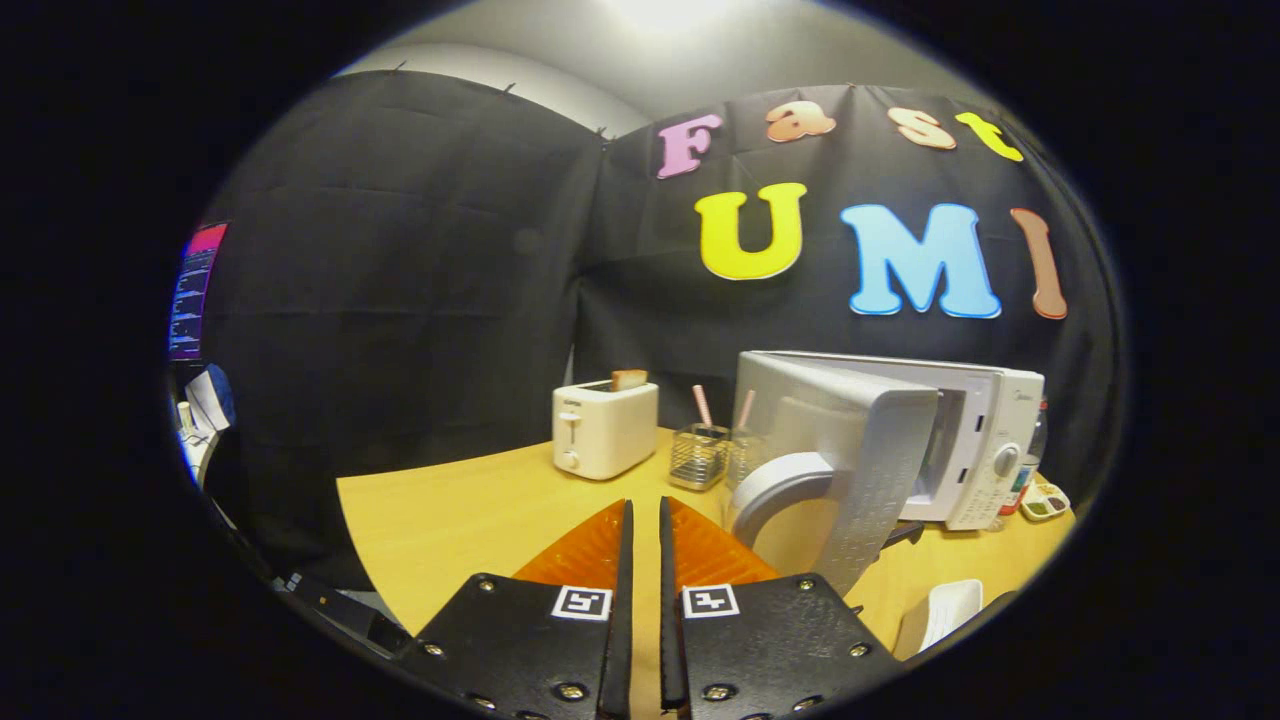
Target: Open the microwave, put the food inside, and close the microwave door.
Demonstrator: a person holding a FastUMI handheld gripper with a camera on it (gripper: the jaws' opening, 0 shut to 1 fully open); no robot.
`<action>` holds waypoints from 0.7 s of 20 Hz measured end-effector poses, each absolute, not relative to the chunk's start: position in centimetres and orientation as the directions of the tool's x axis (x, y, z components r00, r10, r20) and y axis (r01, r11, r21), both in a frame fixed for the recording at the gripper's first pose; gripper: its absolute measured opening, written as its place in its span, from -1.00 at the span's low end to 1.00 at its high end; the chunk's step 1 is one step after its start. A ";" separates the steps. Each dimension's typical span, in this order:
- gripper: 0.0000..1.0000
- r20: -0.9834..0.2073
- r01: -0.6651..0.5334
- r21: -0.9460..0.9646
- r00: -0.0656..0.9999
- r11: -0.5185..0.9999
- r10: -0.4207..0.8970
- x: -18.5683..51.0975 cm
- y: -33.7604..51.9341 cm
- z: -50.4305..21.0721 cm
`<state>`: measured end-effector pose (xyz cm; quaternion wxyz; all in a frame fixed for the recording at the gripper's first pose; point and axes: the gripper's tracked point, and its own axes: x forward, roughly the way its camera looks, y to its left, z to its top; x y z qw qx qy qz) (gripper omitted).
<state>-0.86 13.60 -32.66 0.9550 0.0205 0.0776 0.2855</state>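
Note:
A white microwave [985,440] stands on the wooden table [450,520], beyond my fingers and to their right. Its door [870,460] is swung wide open toward me, and the curved grey handle [785,488] faces my fingers. The dim cavity [925,450] shows behind the door's edge; I cannot make out what is in it. My gripper [645,505] hovers over the table a little left of the door, its fingers nearly touching with nothing between them. A white dish [945,612] lies low on the table near the right finger; its contents are hidden.
A white toaster [603,428] with a slice of toast [629,379] stands at the back of the table. A wire basket [699,455] with pink sticks sits between toaster and microwave. A small paint palette [1044,499] lies right of the microwave. Black cloth walls close the booth.

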 end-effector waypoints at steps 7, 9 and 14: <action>-0.76 -0.170 -0.369 0.074 0.911 0.926 0.377 5.8 5.2 -34.7; -0.76 -0.160 -0.325 0.050 0.931 0.944 0.329 7.6 3.2 -34.8; -0.76 -0.169 -0.215 0.040 0.961 0.976 0.219 11.7 -0.3 -35.4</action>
